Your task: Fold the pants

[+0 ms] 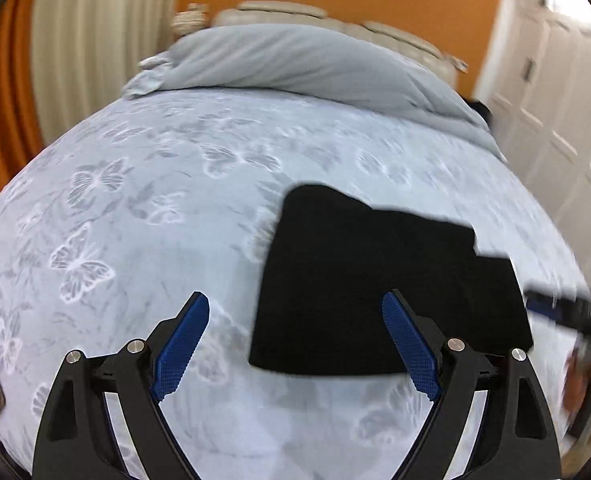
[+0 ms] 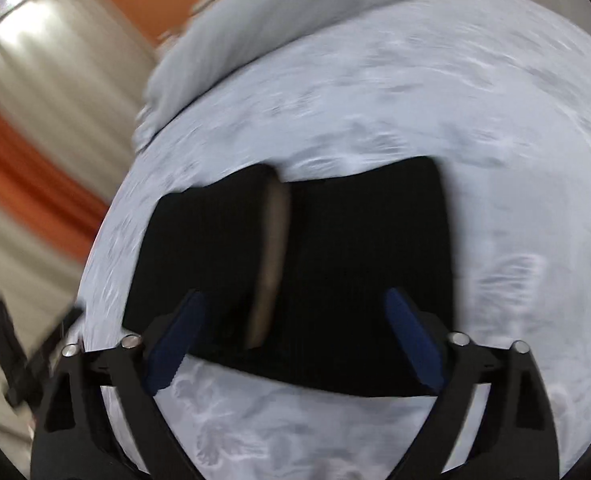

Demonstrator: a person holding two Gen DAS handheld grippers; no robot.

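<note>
I think the fold is nearly done: the black pants (image 1: 375,280) lie in a flat bundle on the bed (image 1: 135,200), my left gripper (image 1: 295,344) and right gripper (image 2: 295,340) both wide open and empty, so next I only pat it neat.
</note>
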